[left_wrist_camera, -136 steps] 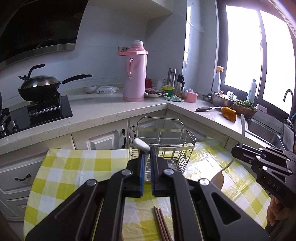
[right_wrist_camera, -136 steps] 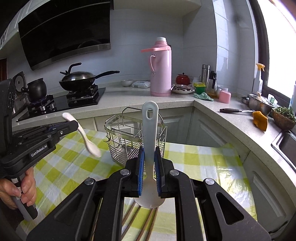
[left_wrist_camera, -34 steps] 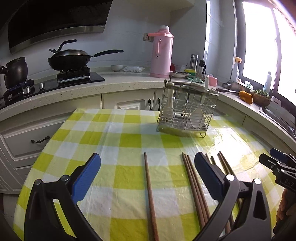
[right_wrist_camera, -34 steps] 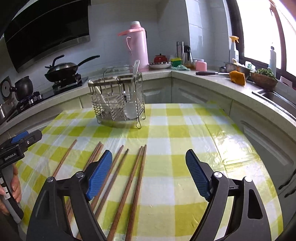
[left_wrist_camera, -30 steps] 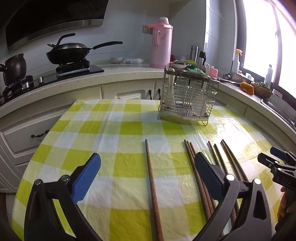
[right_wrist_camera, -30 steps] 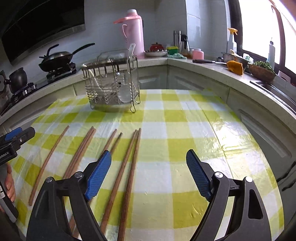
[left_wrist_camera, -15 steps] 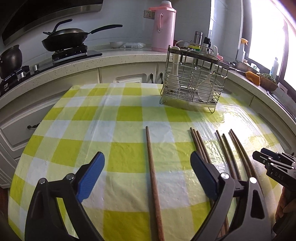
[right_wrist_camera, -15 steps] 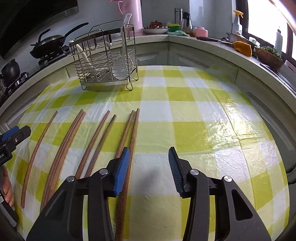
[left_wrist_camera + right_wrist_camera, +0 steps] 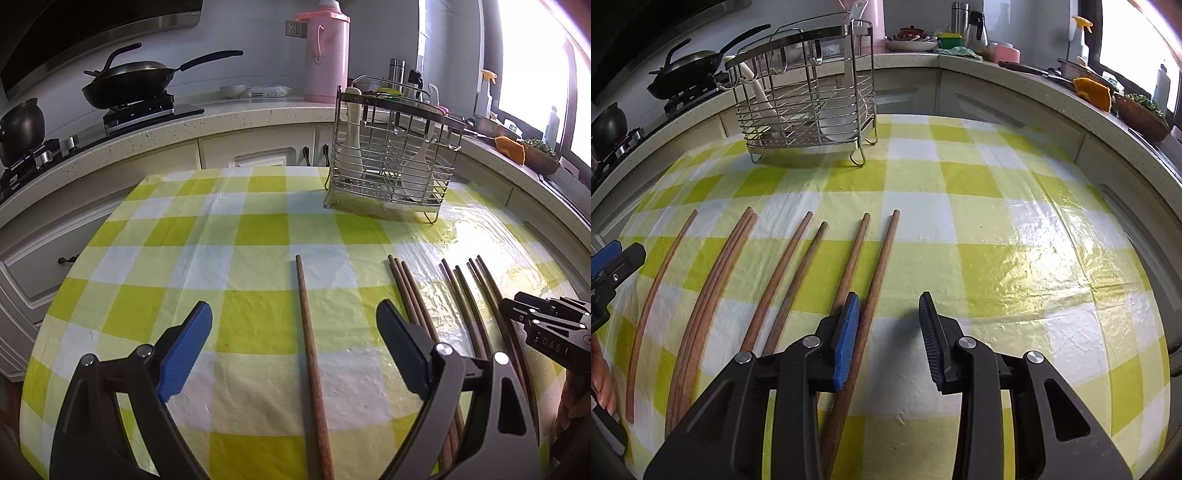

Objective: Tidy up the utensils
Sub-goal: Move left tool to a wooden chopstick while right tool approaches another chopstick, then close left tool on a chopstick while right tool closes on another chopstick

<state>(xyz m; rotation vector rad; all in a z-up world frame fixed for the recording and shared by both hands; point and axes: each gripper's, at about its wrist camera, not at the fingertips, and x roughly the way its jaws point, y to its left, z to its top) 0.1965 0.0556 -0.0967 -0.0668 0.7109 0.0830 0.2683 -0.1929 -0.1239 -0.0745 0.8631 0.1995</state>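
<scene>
Several brown chopsticks lie side by side on the yellow-checked tablecloth (image 9: 997, 221). My left gripper (image 9: 293, 308) hangs open and wide just above the cloth, with a lone chopstick (image 9: 304, 317) lying between its jaws, untouched. My right gripper (image 9: 889, 299) is closing. The rightmost chopstick (image 9: 882, 258) runs just inside its left pad (image 9: 847, 332), and the right pad stands well clear of it. The wire utensil rack (image 9: 809, 103) at the table's far side holds two white spoons (image 9: 352, 140).
A stone counter curves behind the table with a wok (image 9: 129, 81) on the hob, a pink thermos (image 9: 327, 51), bottles and a bowl of greens (image 9: 1141, 110). A hand (image 9: 600, 380) holds the left gripper's grip at the left edge.
The spoons held earlier now stand in the rack. Both grippers have sunk toward the chopsticks, and the right jaws have narrowed from wide to close around the rightmost chopstick.
</scene>
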